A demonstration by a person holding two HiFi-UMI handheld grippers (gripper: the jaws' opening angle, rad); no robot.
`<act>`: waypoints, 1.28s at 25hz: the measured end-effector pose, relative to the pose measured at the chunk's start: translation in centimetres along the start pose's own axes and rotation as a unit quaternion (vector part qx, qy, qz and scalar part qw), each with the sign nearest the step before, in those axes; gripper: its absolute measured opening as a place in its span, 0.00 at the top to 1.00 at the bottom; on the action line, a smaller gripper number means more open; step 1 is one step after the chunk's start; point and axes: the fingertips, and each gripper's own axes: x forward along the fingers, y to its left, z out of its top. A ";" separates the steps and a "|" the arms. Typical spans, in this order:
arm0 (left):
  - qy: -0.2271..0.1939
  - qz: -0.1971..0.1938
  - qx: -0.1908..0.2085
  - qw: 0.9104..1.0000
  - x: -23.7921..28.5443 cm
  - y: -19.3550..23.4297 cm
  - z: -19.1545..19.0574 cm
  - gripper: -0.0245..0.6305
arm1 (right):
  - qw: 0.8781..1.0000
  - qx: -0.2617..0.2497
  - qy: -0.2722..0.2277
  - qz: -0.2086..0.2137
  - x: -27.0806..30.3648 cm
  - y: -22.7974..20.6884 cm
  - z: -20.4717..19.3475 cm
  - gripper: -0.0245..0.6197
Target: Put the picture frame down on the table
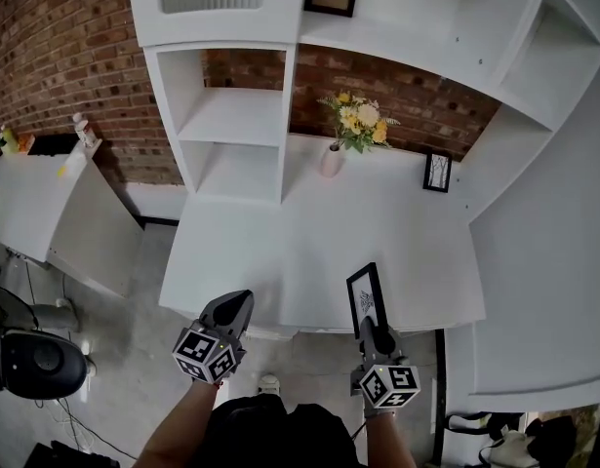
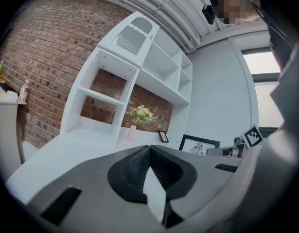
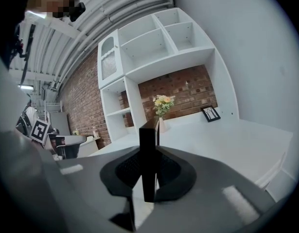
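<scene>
Black picture frame [image 3: 148,144] clamped upright, edge-on, between jaws of right gripper [image 1: 370,324], over near edge of white table [image 1: 280,252]; contact with tabletop unclear. Left gripper [image 1: 237,305] beside it, jaws together, nothing in them. Frame likely light, stiff, glass front probably fragile, thin base apt to tip; hold on rim suits, set down gently. Farther back: vase [image 1: 331,160] of yellow flowers [image 1: 358,120], small frame [image 1: 437,172], white shelves [image 1: 231,115], brick wall [image 1: 56,47]
</scene>
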 end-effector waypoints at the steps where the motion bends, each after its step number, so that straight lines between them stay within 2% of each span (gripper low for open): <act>1: 0.000 -0.004 -0.001 1.000 0.4 0.2 0.1 0.96 | 1.000 0.000 0.000 0.000 0.6 0.2 -0.1 0.90; 11: 0.000 -0.007 -0.014 1.000 3.1 1.4 -0.2 0.96 | 0.999 -0.012 0.030 0.025 5.5 1.9 -1.9 0.90; 18: -0.006 0.026 -0.015 1.000 4.0 4.4 0.5 0.96 | 0.997 -0.027 0.047 0.049 9.3 2.5 -2.6 0.90; 32: 0.006 0.046 -0.020 0.999 8.6 6.5 0.4 0.96 | 0.991 -0.061 0.084 0.080 13.7 1.4 -3.8 0.90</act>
